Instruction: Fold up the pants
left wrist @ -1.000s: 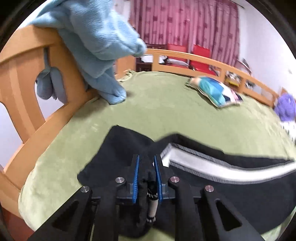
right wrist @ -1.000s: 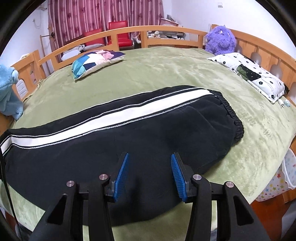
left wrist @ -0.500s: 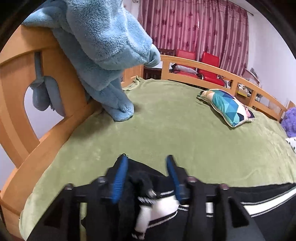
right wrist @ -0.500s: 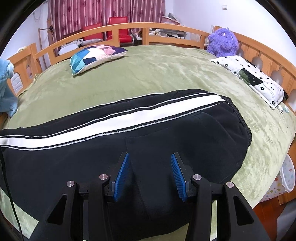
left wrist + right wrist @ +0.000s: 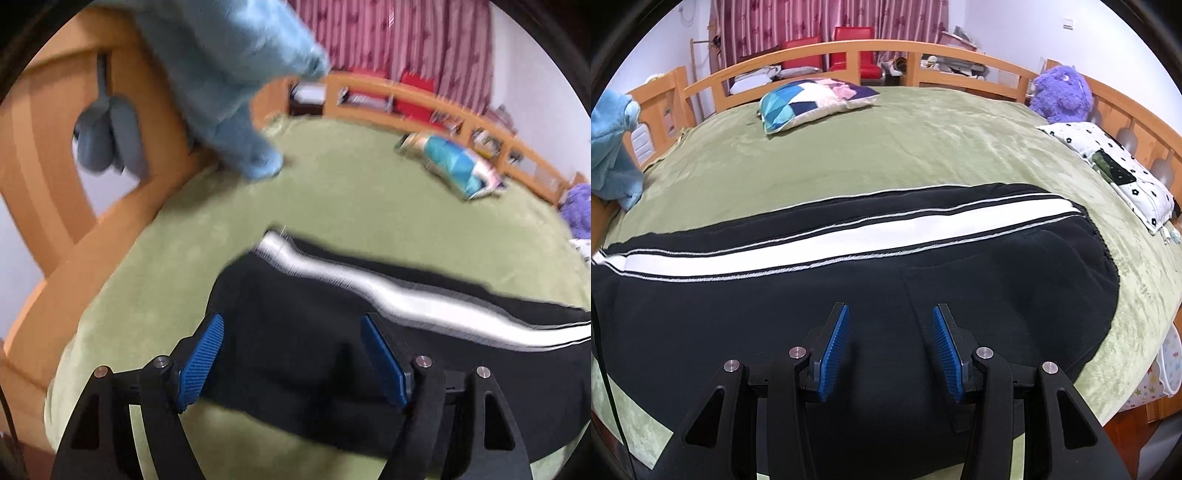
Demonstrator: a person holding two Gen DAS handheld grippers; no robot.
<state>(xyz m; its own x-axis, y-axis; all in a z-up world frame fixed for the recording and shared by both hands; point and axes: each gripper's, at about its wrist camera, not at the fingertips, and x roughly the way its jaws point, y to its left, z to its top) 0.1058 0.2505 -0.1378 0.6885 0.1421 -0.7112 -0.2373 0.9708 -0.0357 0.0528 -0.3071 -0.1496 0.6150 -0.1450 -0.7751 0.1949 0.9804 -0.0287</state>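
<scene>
Black pants with a white side stripe are lying flat along the near edge of the green-covered bed, waistband toward its right side. Left gripper is hovering over the leg end, jaws opening, nothing pinched between the pads. Right gripper is hanging over the seat area, jaws parted, gripping nothing. Patterned pillow is sitting near the far edge.

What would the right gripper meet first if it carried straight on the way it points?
Most likely the black pants lying on the bed: the right gripper points down at the dark cloth, with nothing between its open jaws.
</scene>
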